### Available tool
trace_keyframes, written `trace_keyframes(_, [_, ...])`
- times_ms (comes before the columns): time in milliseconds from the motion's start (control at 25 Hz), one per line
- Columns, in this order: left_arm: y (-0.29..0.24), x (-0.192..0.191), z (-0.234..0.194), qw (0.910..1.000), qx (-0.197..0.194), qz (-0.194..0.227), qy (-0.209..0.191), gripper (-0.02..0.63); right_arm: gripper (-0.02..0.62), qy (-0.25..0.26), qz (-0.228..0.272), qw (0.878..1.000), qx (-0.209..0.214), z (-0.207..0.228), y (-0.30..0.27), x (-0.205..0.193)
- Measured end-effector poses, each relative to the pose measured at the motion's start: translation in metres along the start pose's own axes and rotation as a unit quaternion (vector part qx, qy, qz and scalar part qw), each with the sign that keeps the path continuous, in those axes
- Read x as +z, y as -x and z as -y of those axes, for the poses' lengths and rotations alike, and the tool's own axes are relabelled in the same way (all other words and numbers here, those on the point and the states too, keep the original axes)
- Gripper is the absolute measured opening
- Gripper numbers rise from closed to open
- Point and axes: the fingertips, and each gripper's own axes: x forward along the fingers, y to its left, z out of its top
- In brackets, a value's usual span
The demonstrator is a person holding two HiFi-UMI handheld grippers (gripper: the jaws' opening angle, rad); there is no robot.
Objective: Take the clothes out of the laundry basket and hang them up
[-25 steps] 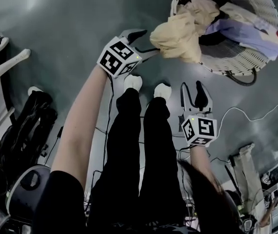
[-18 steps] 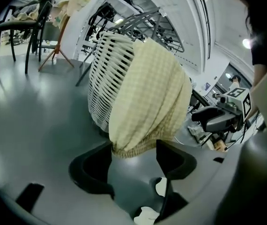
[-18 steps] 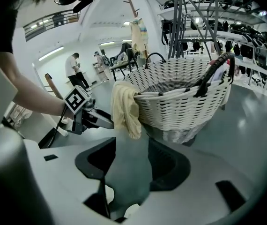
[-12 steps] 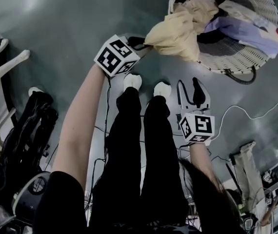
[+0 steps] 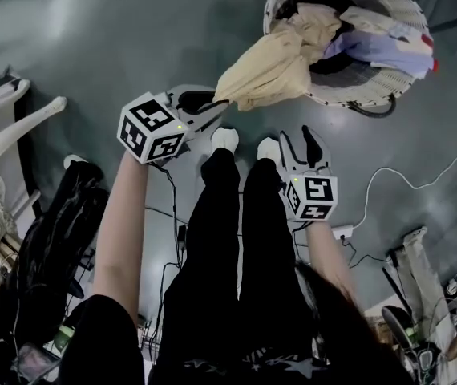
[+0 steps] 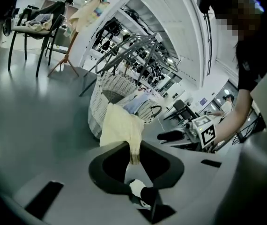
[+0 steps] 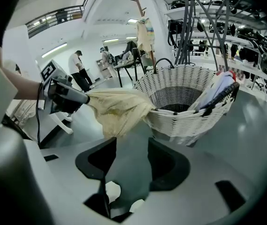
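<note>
- Pale yellow garment (image 5: 268, 66): one end lies inside the white wicker laundry basket (image 5: 357, 99); the rest is drawn taut over the basket's rim and clear of it.
- Left gripper (image 5: 212, 107): outside the basket, at the garment's free end; its jaws have just been closing and are clamped on a fold of the yellow cloth.
- Right gripper (image 5: 297, 139): outside the basket, apart from its wall; jaws parted, only floor between them; no contact with any cloth.
- Lavender garment (image 5: 373, 46): inside the basket, beside the yellow one; dark cloth lies beneath both.
- Grey floor (image 5: 132, 38): carries the basket; the person's white-socked feet (image 5: 224, 139) stand near the basket, between the two grippers; a white cable (image 5: 389, 191) trails near the basket.
</note>
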Motion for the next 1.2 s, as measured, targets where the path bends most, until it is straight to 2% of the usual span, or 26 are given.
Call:
trace_keyframes(200, [0.012,0.041,0.038,0.9997,-0.011,0.019,-0.011,0.080,0.222,-0.011,0.000,1.000,0.019,-0.030,0.016,0.007])
trace_keyframes(360, [0.005,0.062,0.060,0.9994,-0.015,0.027,-0.017,0.080,0.222,-0.062,0.010,0.998,0.024,-0.047,0.028,0.014])
trace_keyframes(600, [-0.008,0.079,0.088,0.9991,-0.028,0.010,-0.031,0.079,0.222,-0.184,0.032,0.982,0.030,-0.066,0.033,0.027])
trace_keyframes(800, [-0.018,0.088,0.101,0.9979,-0.044,-0.016,-0.045,0.080,0.222,-0.229,0.045,0.971,0.044,-0.089,0.024,0.040])
trace_keyframes(960, [-0.020,0.093,0.102,0.9971,-0.058,-0.025,-0.042,0.080,0.222,-0.269,0.055,0.961,0.021,-0.090,0.012,0.046])
trace_keyframes(1040, [-0.020,0.095,0.102,0.9966,-0.061,-0.030,-0.046,0.080,0.222,-0.279,0.061,0.958,0.016,-0.092,0.005,0.051])
trace_keyframes(1200, [-0.018,0.098,0.102,0.9960,-0.068,-0.033,-0.047,0.079,0.219,-0.269,0.057,0.961,0.009,-0.103,-0.008,0.057])
